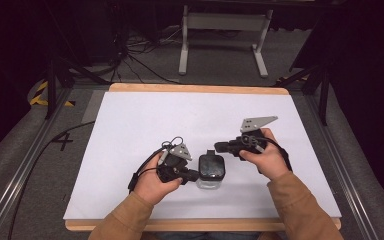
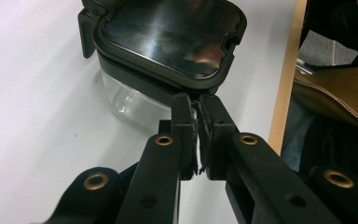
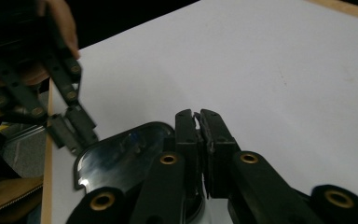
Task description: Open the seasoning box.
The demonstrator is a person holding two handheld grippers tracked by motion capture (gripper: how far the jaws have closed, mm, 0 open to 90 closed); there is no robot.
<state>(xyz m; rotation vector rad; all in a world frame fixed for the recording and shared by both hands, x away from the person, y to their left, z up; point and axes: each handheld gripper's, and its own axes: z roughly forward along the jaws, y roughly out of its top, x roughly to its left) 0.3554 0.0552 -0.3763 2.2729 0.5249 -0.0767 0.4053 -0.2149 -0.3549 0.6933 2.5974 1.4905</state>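
Observation:
A small clear container [image 1: 211, 181] with a glossy dark lid [image 1: 211, 166] stands on the white table top near its front middle. My left gripper [image 1: 194, 175] comes in from the left, and its jaws are shut with the tips right against the lid's rim [image 2: 193, 88]; I cannot tell whether they pinch a tab. In the left gripper view the left gripper [image 2: 198, 103] sits just under the lid [image 2: 168, 37]. My right gripper [image 1: 221, 147] hovers just behind the container, shut and empty. The right gripper [image 3: 198, 117] looks over the lid [image 3: 116, 161], with the left gripper [image 3: 72, 133] beyond.
The white sheet [image 1: 180, 120] lies on a wooden board whose front edge [image 2: 286, 74] runs close beside the container. A tan sleeve [image 2: 340, 93] is near that edge. Metal rails [image 1: 25, 165] flank the table, and a white frame [image 1: 225, 30] stands on the floor behind.

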